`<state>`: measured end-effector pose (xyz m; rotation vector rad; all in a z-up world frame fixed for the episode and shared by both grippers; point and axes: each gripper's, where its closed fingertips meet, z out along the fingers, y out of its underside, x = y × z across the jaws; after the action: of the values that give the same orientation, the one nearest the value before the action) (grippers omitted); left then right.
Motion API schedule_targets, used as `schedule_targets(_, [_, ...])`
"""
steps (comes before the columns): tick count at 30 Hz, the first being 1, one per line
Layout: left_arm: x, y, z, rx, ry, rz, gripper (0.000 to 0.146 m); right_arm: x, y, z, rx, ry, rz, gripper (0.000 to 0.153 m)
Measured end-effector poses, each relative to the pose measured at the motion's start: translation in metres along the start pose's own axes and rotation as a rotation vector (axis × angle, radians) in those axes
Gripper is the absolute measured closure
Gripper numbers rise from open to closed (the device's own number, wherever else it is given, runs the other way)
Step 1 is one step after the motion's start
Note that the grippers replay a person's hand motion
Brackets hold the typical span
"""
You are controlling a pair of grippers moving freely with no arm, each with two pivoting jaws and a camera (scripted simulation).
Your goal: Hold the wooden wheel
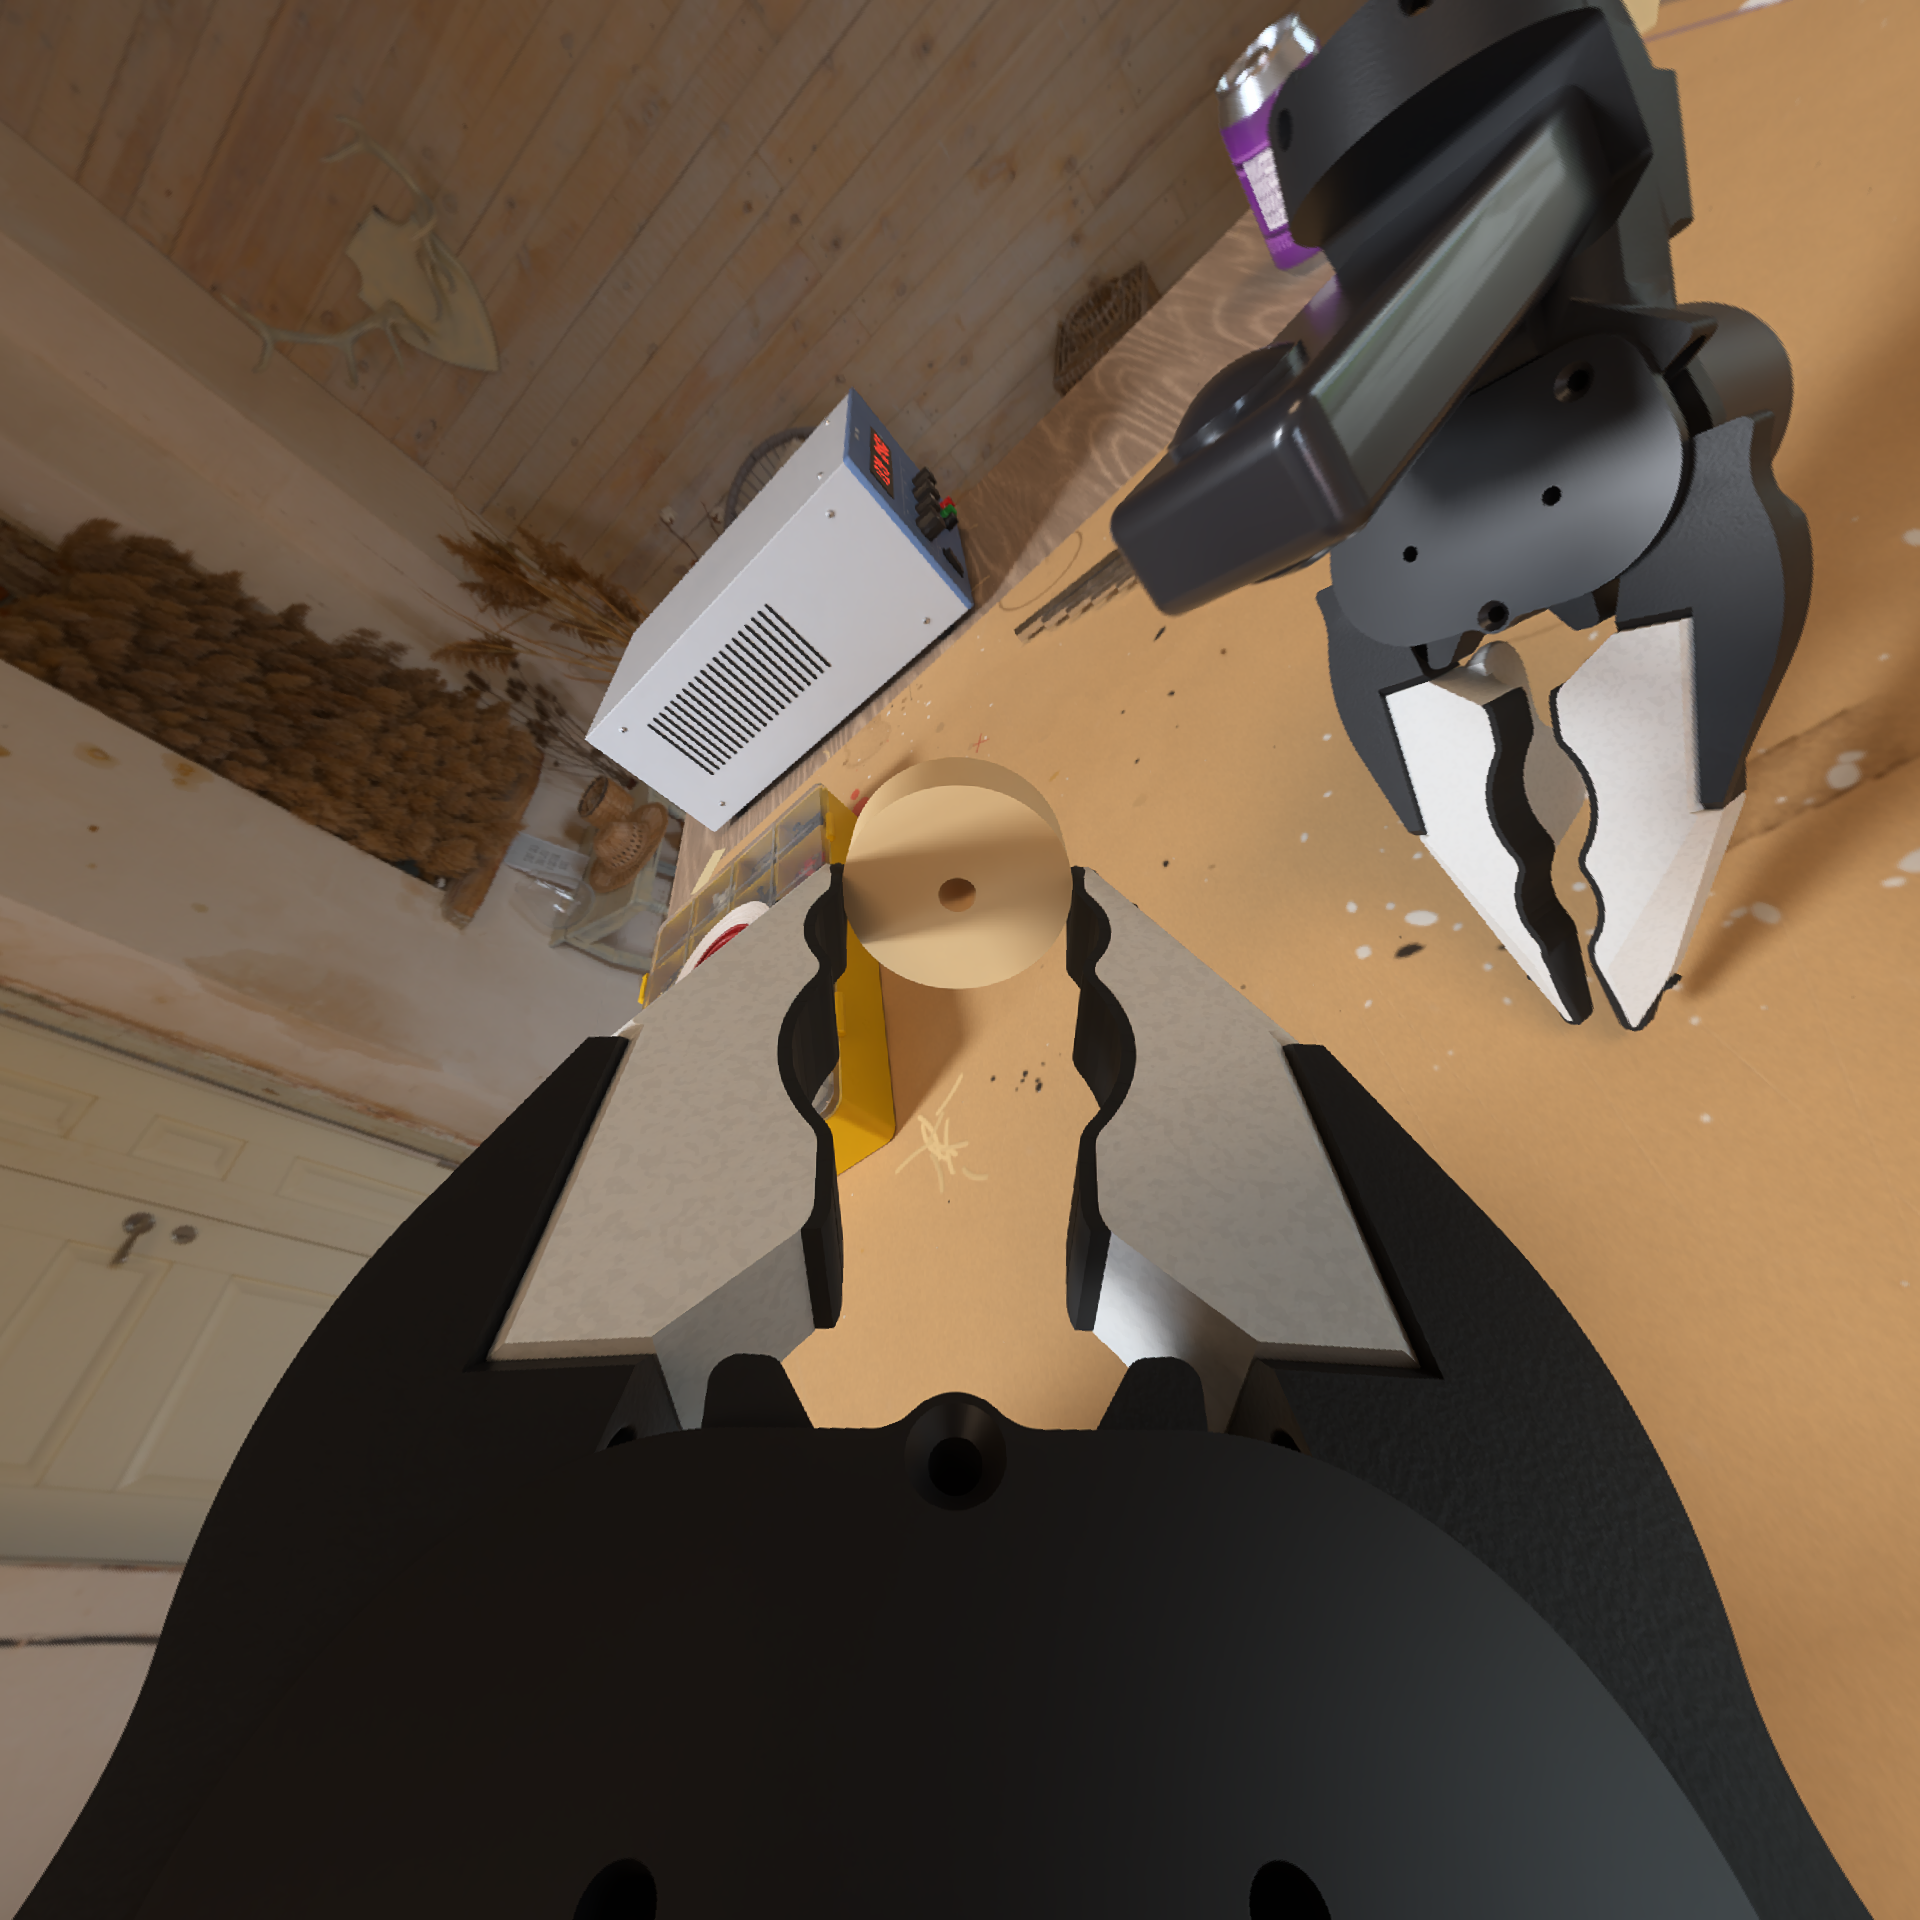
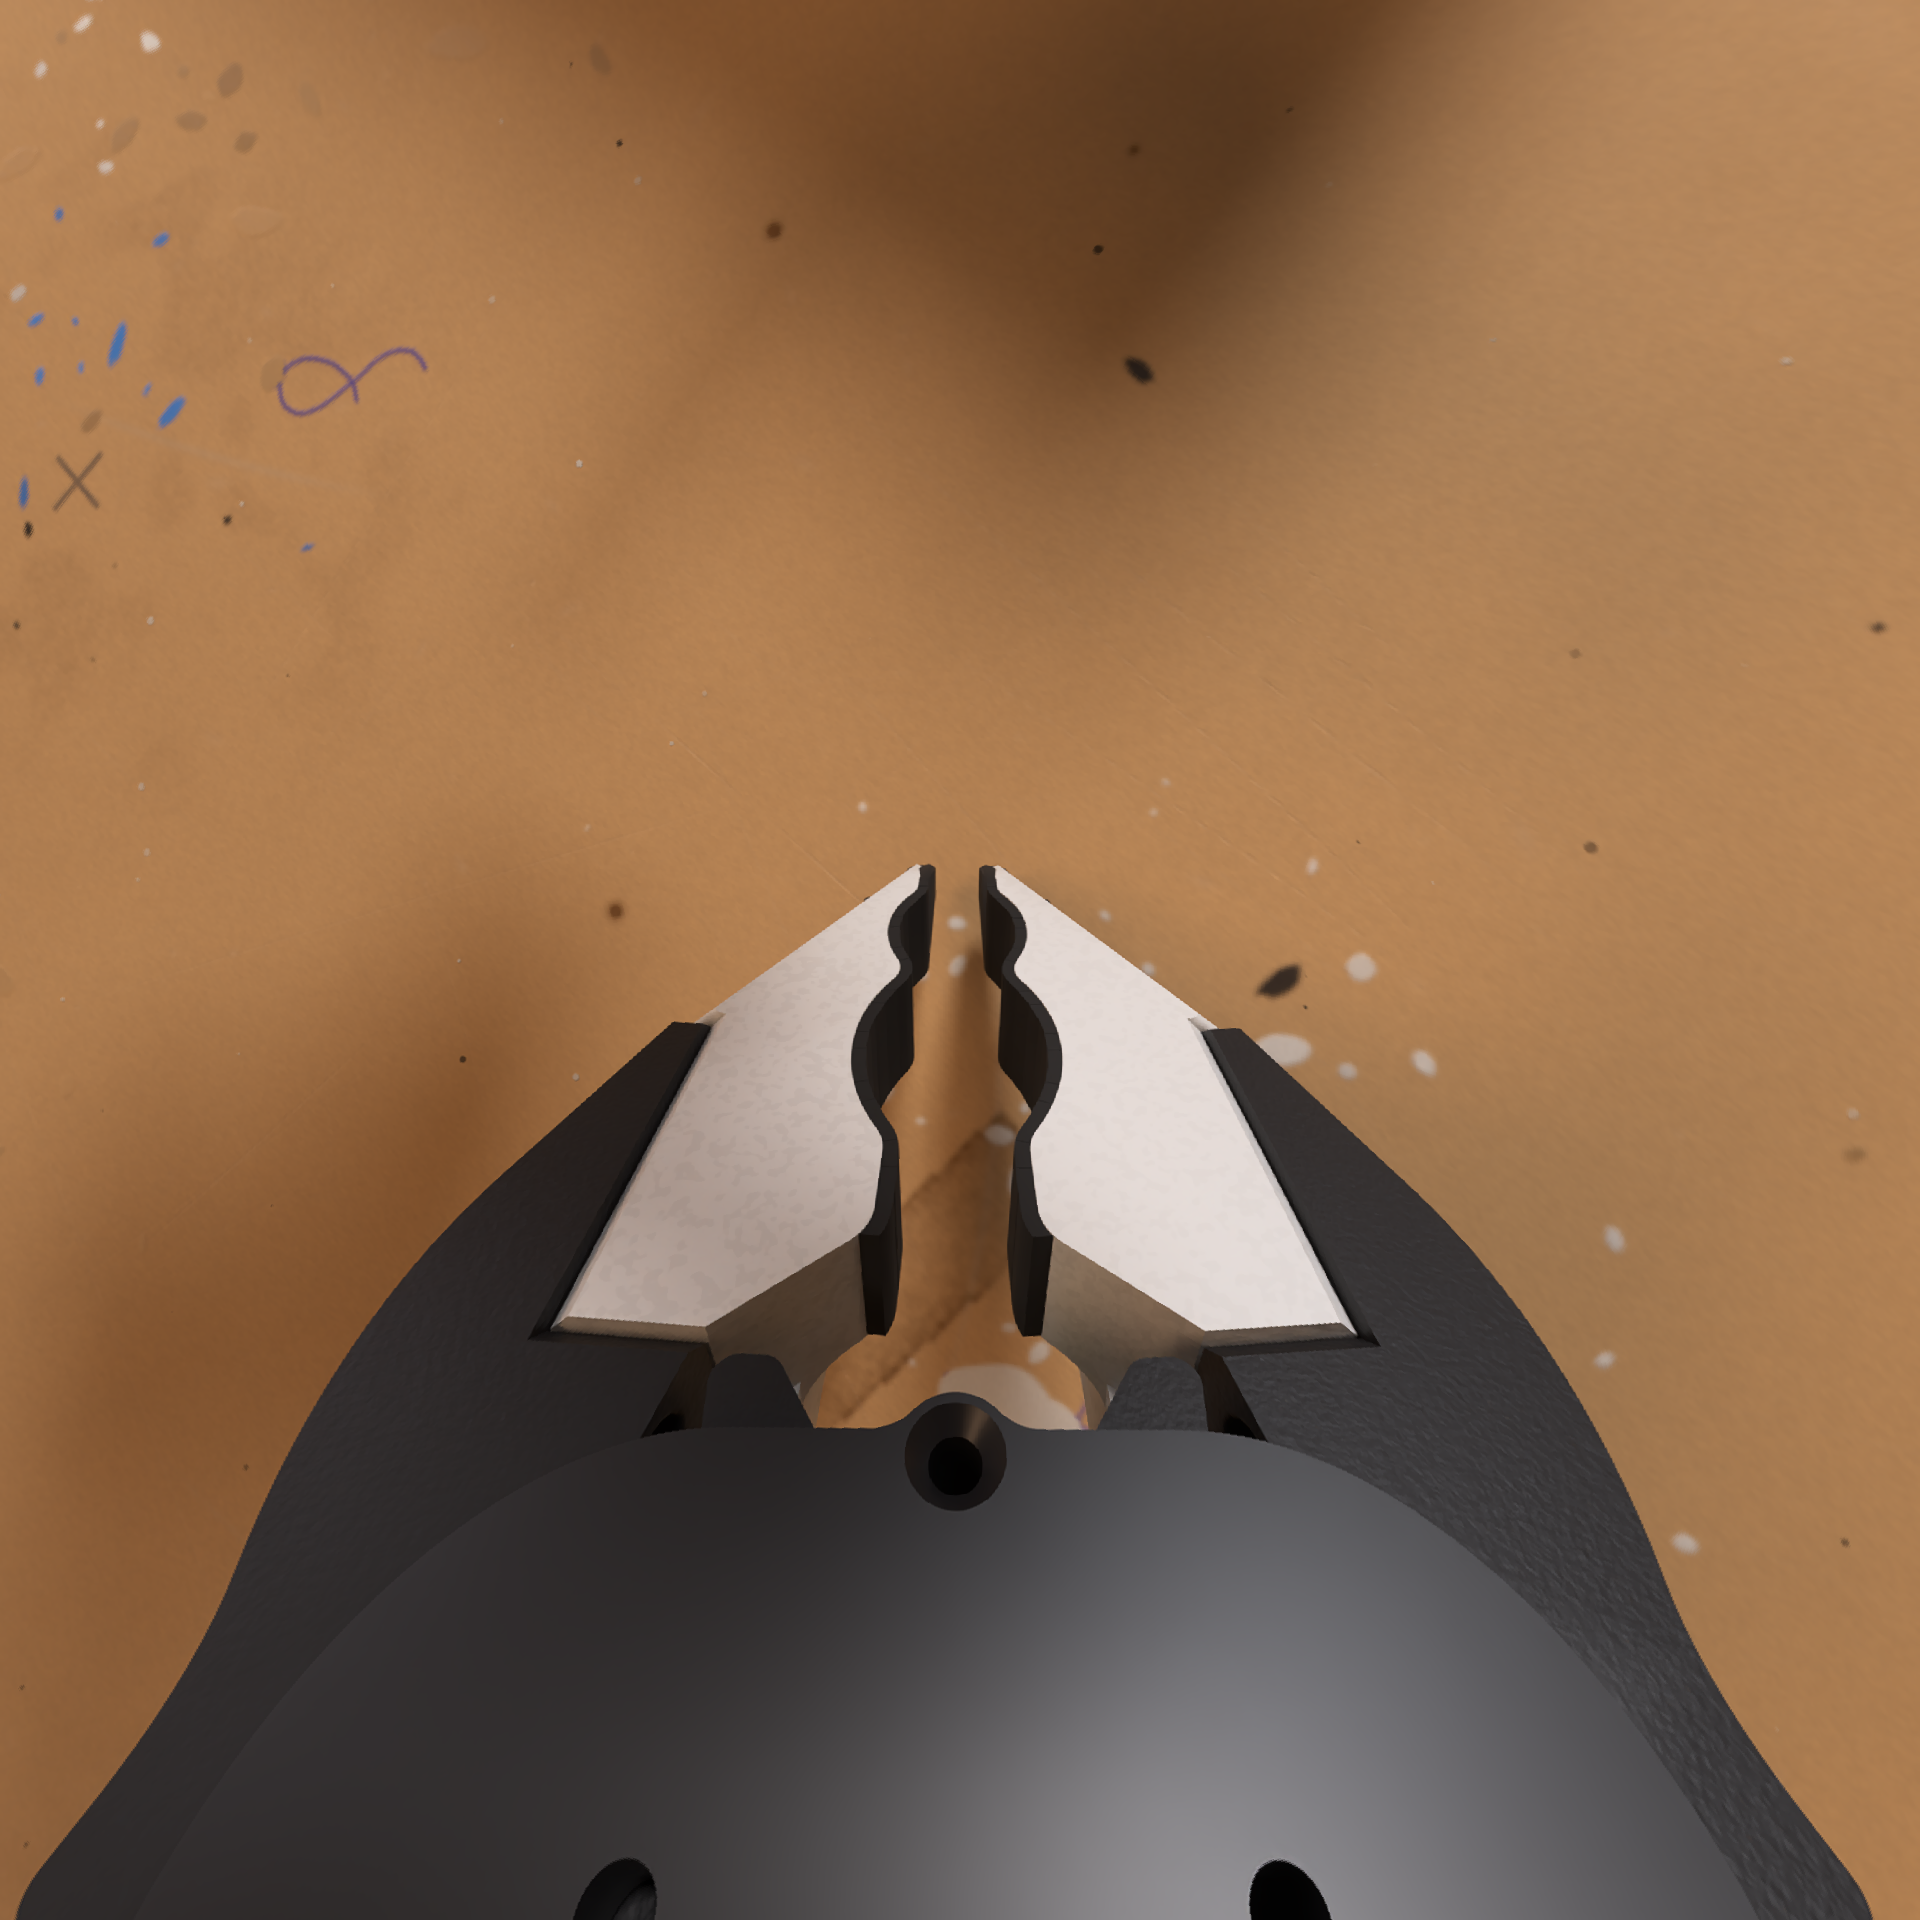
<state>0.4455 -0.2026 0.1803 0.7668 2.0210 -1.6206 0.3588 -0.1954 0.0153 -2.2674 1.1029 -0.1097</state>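
Note:
The wooden wheel (image 1: 956, 873) is a pale round disc with a small centre hole. It sits between the tips of my left gripper (image 1: 956, 883), whose fingers press its rim on both sides and hold it above the tan tabletop (image 1: 1299, 1195). My right gripper (image 2: 956, 873) is nearly closed and empty, tips just above the tabletop (image 2: 727, 623). It also shows in the left wrist view (image 1: 1600, 1013) at the upper right, pointing down at the table, apart from the wheel.
A white power supply box (image 1: 790, 613) stands behind the wheel. A yellow parts organiser (image 1: 790, 935) with a tape roll (image 1: 727, 935) lies left of it. A purple can (image 1: 1262, 145) stands far back. Paint specks and pen marks (image 2: 348, 379) dot the table.

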Motion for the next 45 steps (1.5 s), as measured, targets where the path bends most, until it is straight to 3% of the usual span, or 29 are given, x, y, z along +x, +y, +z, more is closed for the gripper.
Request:
schedule_targets(5, [0.005, 0.0, 0.001, 0.007, 0.022, 0.007, 0.104, -0.006, -0.007, 0.001, 0.006, -0.011, -0.036, 0.116])
schedule_targets(8, [0.006, 0.003, 0.005, 0.016, 0.033, -0.009, 0.104, -0.009, -0.009, -0.005, 0.02, -0.023, -0.064, 0.115])
schedule_targets(11, [0.009, 0.005, 0.012, 0.022, 0.049, -0.007, 0.104, -0.004, -0.018, -0.016, 0.13, 0.015, -0.084, 0.122])
schedule_targets(14, [0.012, 0.006, 0.019, 0.021, 0.069, -0.003, 0.104, 0.0, -0.016, -0.016, 0.086, 0.045, -0.127, 0.124])
schedule_targets(18, [0.023, 0.012, 0.031, 0.005, 0.12, -0.001, 0.104, -0.015, -0.041, -0.076, 0.335, -0.072, -0.16, 0.127])
schedule_targets(20, [0.032, 0.016, 0.042, -0.005, 0.151, 0.01, 0.104, -0.001, -0.041, -0.118, 0.383, -0.014, -0.192, 0.131])
schedule_targets(24, [0.046, 0.021, 0.066, -0.031, 0.194, 0.054, 0.104, 0.069, -0.007, -0.162, 0.191, 0.216, -0.23, 0.14])
schedule_targets(26, [0.047, 0.02, 0.076, -0.035, 0.199, 0.079, 0.104, 0.095, 0.011, -0.159, 0.052, 0.187, -0.255, 0.138])
schedule_targets(31, [0.049, 0.019, 0.102, -0.037, 0.234, 0.109, 0.104, 0.118, 0.027, -0.127, -0.125, -0.046, -0.282, 0.136])
schedule_targets(37, [0.056, 0.032, 0.116, -0.085, 0.243, 0.151, 0.104, 0.126, 0.041, -0.094, -0.242, -0.063, -0.26, 0.131])
schedule_targets(45, [0.065, 0.033, 0.11, -0.034, 0.275, 0.051, 0.104, 0.115, 0.052, -0.071, -0.344, -0.13, -0.307, 0.13])
